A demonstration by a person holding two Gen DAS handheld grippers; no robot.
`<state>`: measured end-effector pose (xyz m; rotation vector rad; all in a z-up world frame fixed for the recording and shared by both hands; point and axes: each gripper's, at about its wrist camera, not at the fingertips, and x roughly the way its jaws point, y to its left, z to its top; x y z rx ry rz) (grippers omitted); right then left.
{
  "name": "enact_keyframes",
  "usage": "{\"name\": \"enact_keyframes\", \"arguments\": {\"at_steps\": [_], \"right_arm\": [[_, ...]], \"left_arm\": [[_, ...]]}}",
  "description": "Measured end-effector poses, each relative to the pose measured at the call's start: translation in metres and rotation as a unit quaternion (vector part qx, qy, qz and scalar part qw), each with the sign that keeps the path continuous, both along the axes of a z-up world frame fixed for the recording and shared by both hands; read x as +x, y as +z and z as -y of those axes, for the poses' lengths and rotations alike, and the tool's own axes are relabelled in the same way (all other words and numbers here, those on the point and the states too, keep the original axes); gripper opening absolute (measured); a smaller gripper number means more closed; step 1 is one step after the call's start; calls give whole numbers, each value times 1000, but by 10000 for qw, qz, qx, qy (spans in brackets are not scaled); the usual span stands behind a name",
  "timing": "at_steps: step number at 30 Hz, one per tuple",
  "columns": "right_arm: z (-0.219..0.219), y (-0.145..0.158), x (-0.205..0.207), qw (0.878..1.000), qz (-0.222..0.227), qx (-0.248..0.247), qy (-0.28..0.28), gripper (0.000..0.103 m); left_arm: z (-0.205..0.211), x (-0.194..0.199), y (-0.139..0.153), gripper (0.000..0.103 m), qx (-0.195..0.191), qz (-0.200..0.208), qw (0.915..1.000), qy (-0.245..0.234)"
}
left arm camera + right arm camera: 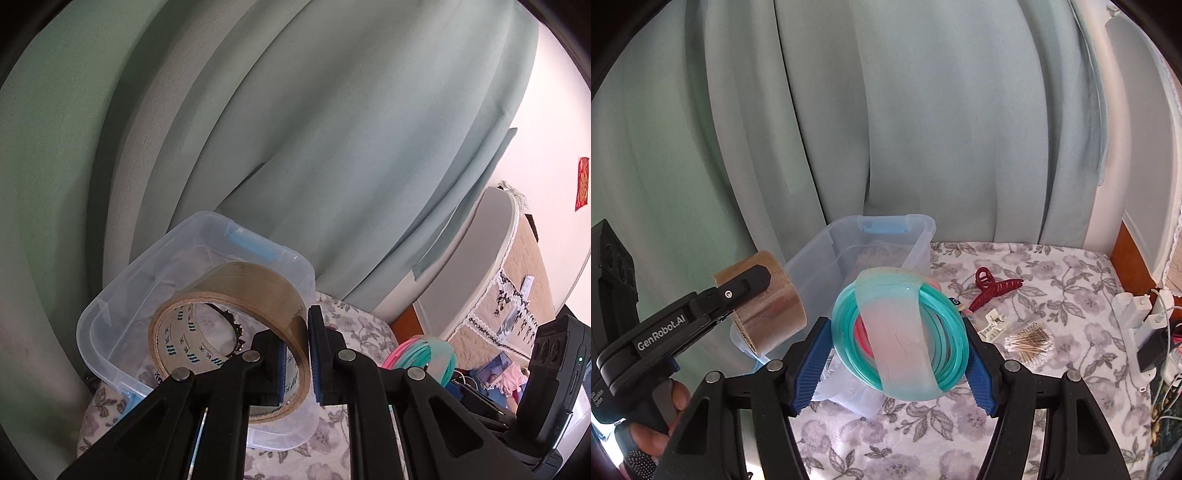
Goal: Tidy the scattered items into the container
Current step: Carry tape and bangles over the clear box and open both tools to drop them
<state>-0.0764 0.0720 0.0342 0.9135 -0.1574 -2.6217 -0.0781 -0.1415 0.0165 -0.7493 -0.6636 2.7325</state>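
The container (919,236), a clear plastic tub with blue latches, sits on the floral cloth (1052,295) just ahead of both your grippers, against the pale green curtain (886,110). Your left gripper (297,354) is clamped on the wall of a brown tape roll (236,291), one finger inside the core and one outside, with the roll raised over the tub's near rim. Inside the tub, seen through the roll's core, lies a dark beaded band (232,325). Your right gripper (897,354) is closed on a bundle of teal and pink hoops (945,332) wrapped by a wide translucent band, both blue pads (810,365) pressed against its sides, held short of the tub. Ahead and right of that gripper, on the cloth, lie a red claw clip (993,290), a small white clip (993,325) and a packet of cotton swabs (1030,341), all outside the tub.
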Motion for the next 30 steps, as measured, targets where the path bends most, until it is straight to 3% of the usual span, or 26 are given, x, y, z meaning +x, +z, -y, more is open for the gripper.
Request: {"name": "enact_keyframes", "arguments": {"at_steps": [9, 30], "right_arm": [[32, -4, -10, 9987, -55, 97, 503, 70], [66, -36, -38, 9945, 282, 192, 989, 70]], "left_arm": [[10, -9, -12, 11, 17, 116, 9999, 114], [32, -29, -40, 11, 144, 520, 9979, 368]]}}
